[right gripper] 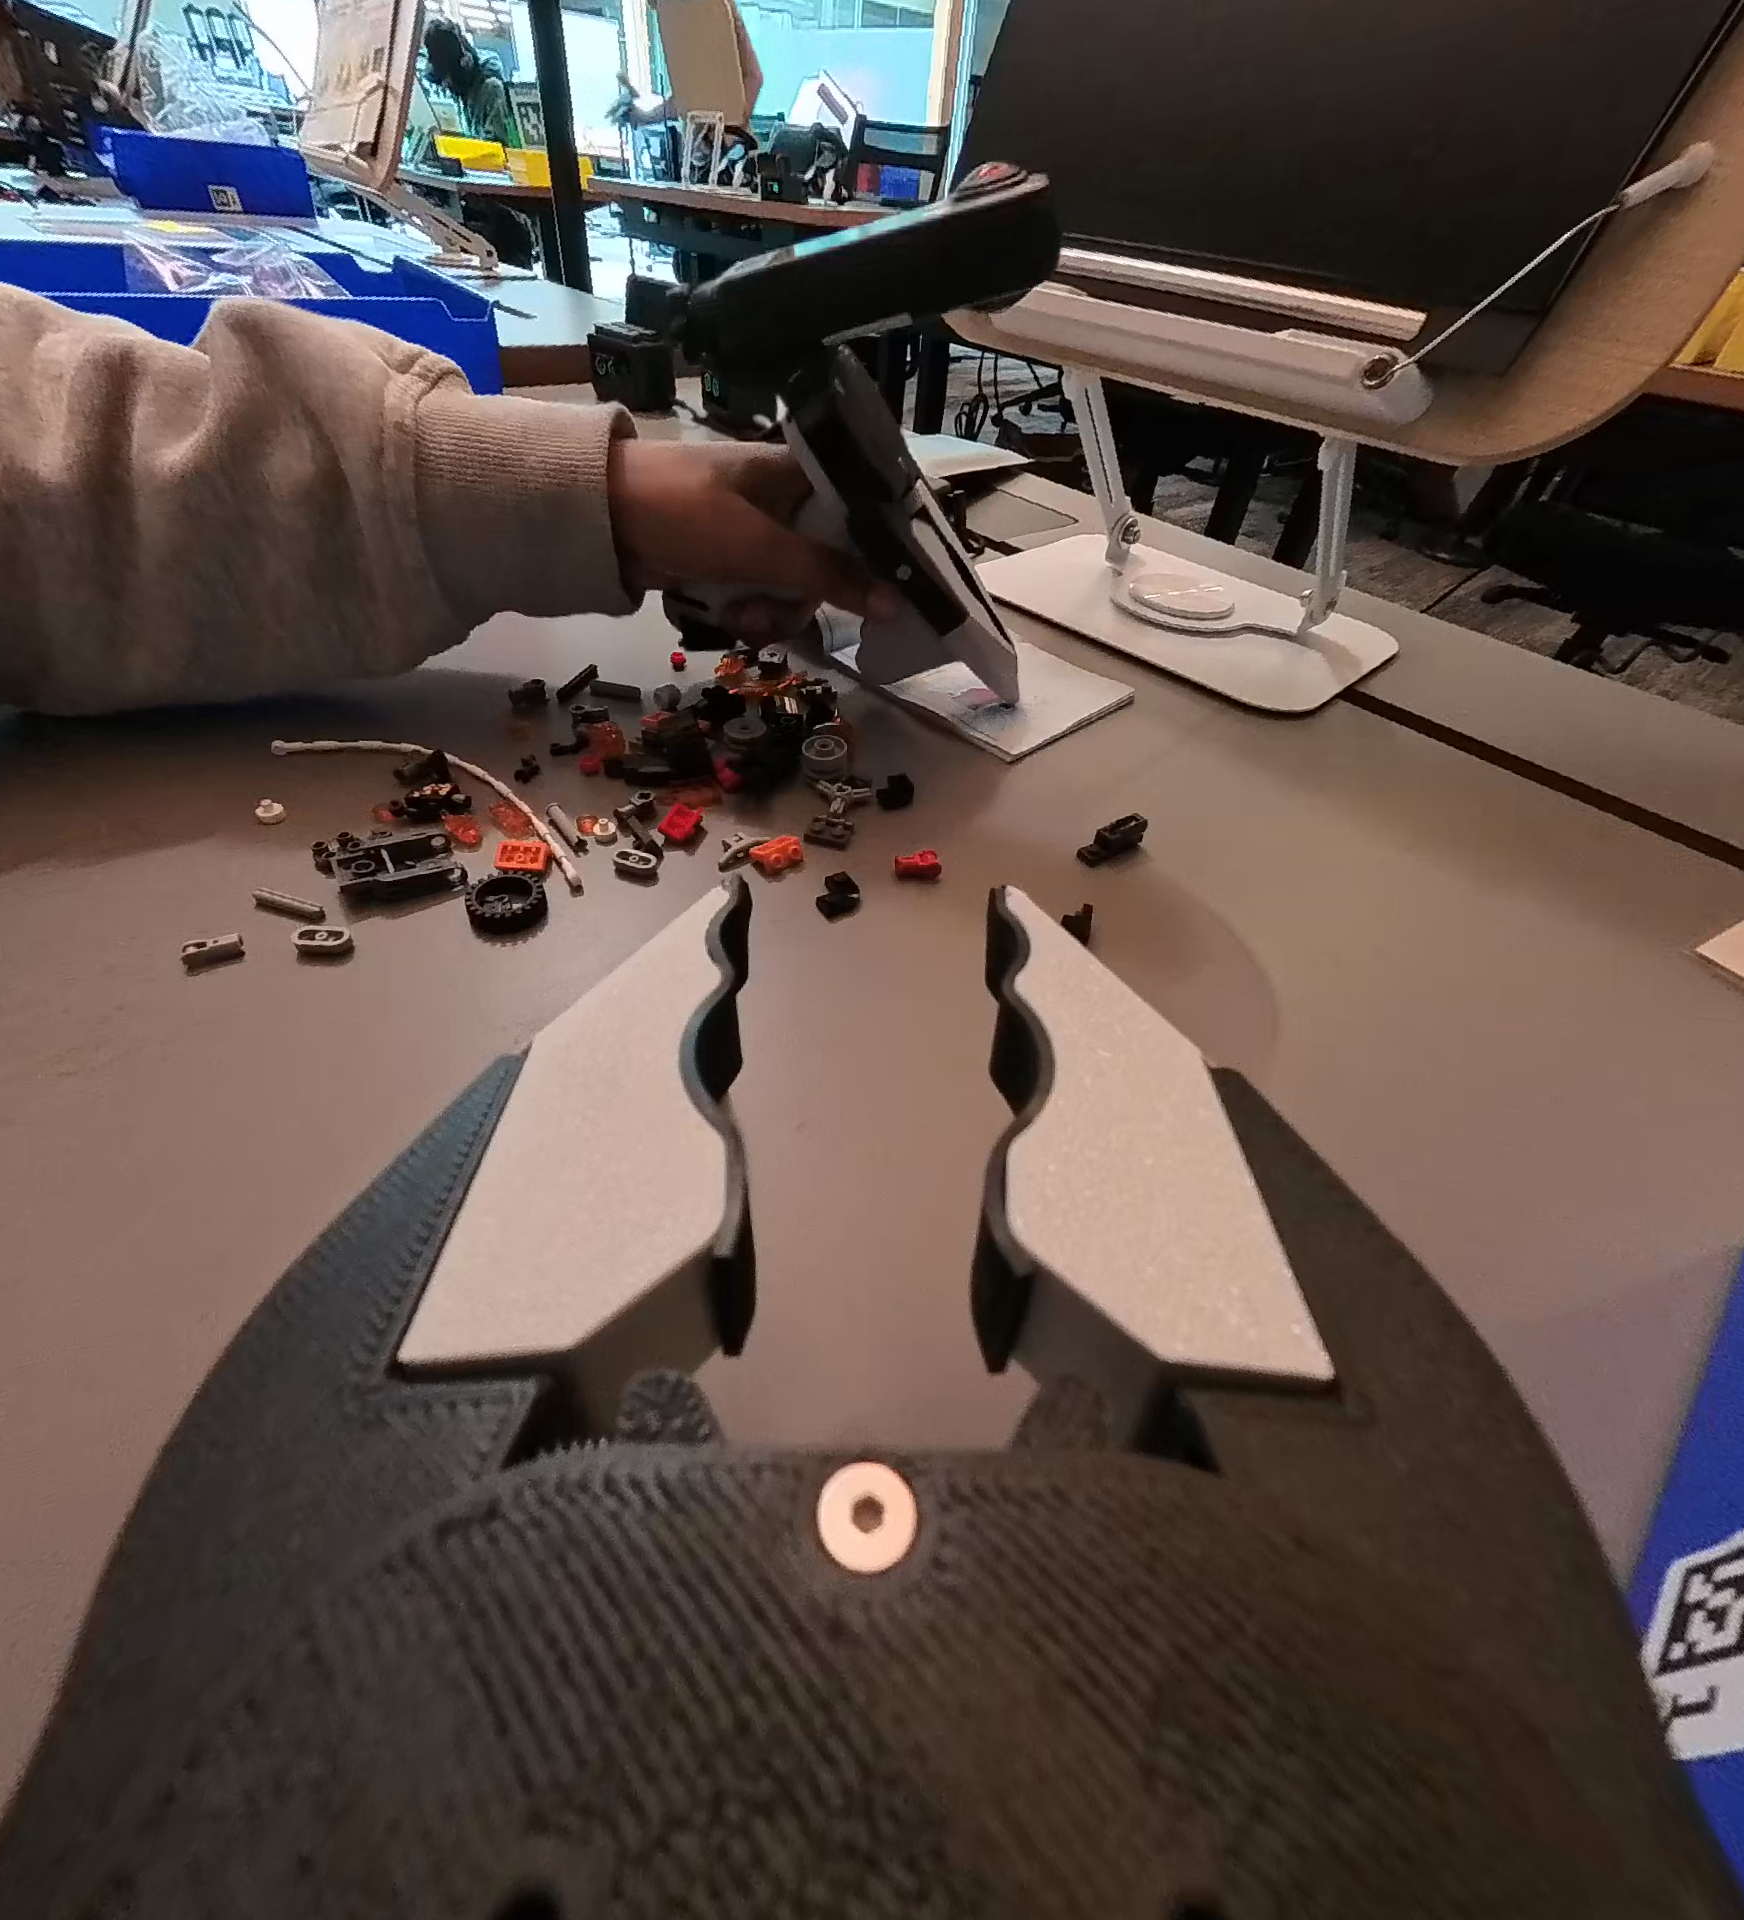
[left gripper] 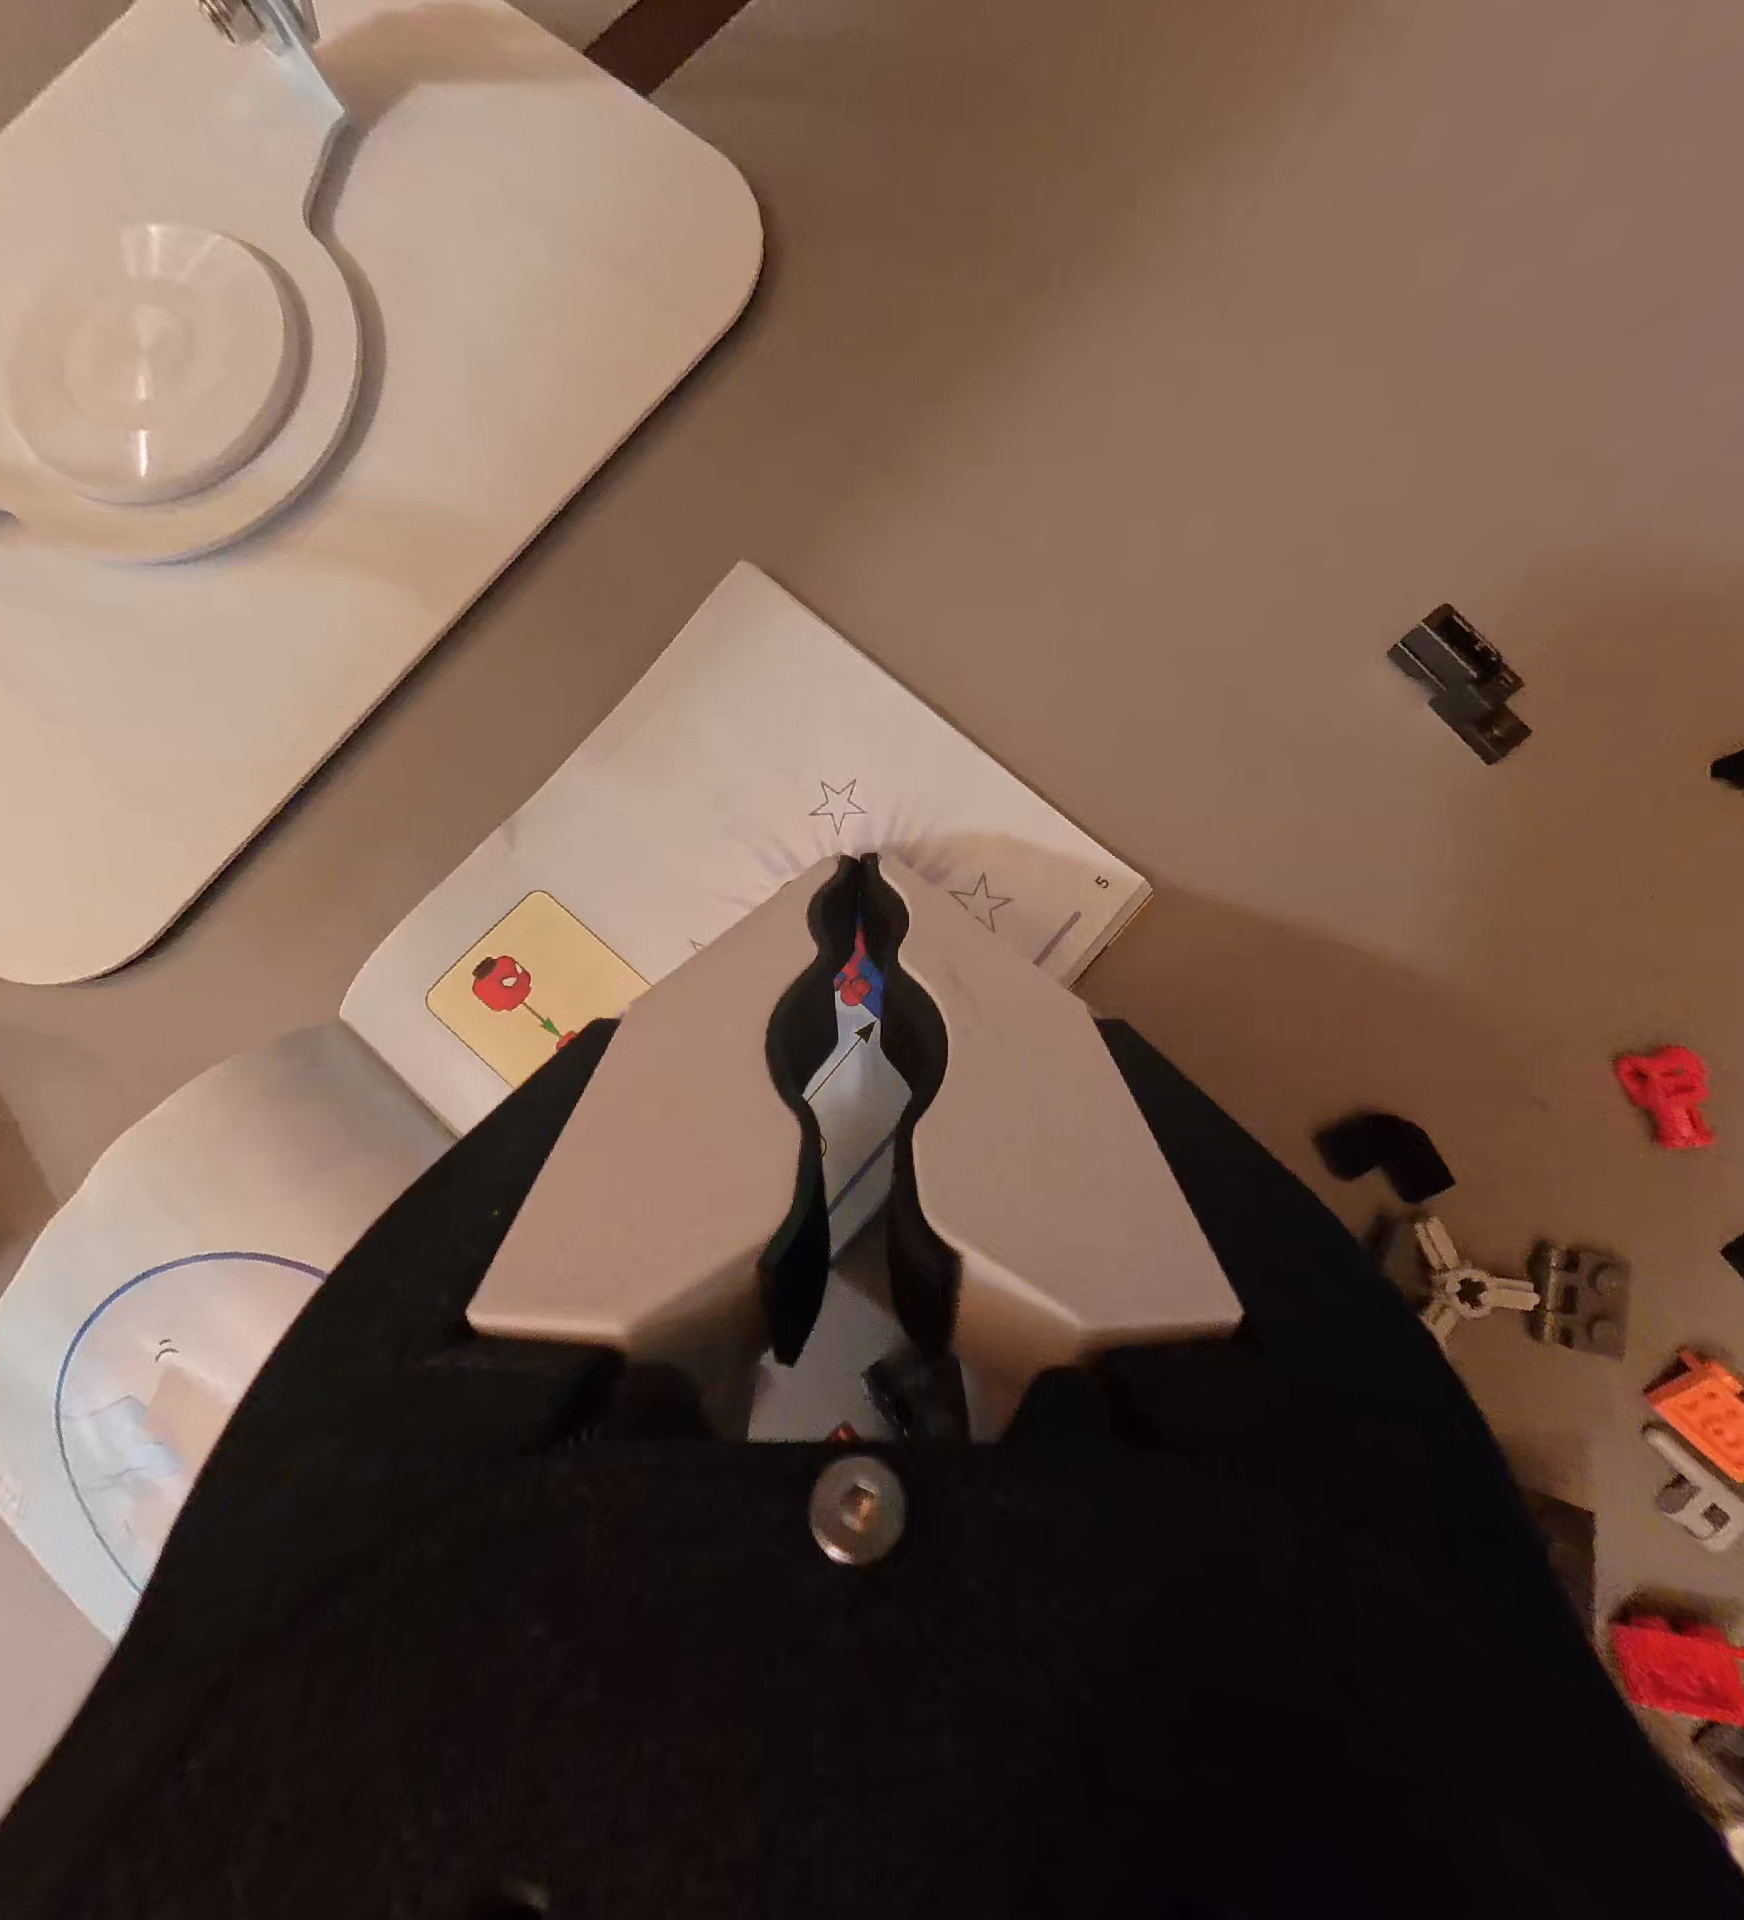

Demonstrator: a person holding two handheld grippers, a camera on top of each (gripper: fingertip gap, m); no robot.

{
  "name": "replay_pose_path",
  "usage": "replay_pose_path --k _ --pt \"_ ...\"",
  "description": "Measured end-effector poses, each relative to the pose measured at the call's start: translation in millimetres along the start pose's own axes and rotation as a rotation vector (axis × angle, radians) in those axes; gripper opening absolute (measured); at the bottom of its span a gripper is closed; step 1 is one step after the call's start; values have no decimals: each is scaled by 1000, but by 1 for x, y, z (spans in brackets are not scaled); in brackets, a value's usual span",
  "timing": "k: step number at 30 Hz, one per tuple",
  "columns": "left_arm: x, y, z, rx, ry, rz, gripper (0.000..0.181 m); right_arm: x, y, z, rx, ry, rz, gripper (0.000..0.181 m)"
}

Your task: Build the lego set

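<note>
The left gripper [left gripper: 857, 862] points steeply down at the open instruction booklet [left gripper: 743, 769], its jaws pressed together with the tips on the page; whether they pinch the paper or only rest on it is hard to make out. From across the tabletop [right gripper: 1367, 935] the person's hand [right gripper: 733, 540] wraps the handle from the left, sleeve [right gripper: 224, 488] stretched out level above the surface, the tool tilted nose-down onto the booklet.

The right gripper [right gripper: 868, 914] hovers low over bare tabletop, held nearly level, jaws spread wide with nothing between them.

The loose lego pieces [right gripper: 702, 748] lie scattered just left of the booklet and beyond the right gripper's tips, a black tyre [right gripper: 506, 902] and a small red piece [right gripper: 918, 864] among the nearest. A white stand base [left gripper: 328, 416] sits just past the booklet.
</note>
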State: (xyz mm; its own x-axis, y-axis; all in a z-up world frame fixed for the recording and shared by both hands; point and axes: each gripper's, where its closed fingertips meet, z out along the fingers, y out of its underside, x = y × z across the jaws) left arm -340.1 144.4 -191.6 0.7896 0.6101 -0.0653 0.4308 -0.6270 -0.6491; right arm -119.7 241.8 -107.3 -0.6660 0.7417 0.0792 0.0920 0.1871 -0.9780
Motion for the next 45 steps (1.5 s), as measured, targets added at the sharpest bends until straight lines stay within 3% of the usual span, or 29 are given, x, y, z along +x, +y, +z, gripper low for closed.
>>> replay_pose_path --k 2,5,8,11,17,22,25,29,35,38,40,42,45 --pt "1 -2 -2 4 9 -19 7 0 0 0 2 0 1 45" --pt "9 -7 -5 45 32 14 73 0 0 0 0 0 2 45" --pt "0 -2 -2 29 -45 53 96 0 0 0 -4 0 -1 45" --pt "3 2 1 25 43 -61 82 0 1 0 -5 -1 -2 45" --pt "-2 3 1 19 11 -57 68 0 1 1 -9 -2 -3 45" --pt "-9 2 1 8 -11 -48 45 -1 1 1 -10 -1 -7 44" --pt "-20 2 2 4 -120 38 5 -1 1 0 -9 0 -7 44" --pt "-21 2 2 -1 -196 136 5 -1 1 0 -7 0 -8 44" --pt "-15 -3 -6 0 -20 -49 2 -1 0 -1 -6 2 -9 44" --pt "2 -13 -16 62 30 -7 71 -1 1 -1 -9 0 -5 44" --pt "6 -8 -11 27 16 31 99 -1 1 -1 -14 -1 -7 44" --pt "3 3 -1 -28 -12 42 108 -1 1 -1 -15 -2 -9 44" --pt "3 3 3 -11 31 -36 97 -1 1 -1 -11 -2 -6 44"
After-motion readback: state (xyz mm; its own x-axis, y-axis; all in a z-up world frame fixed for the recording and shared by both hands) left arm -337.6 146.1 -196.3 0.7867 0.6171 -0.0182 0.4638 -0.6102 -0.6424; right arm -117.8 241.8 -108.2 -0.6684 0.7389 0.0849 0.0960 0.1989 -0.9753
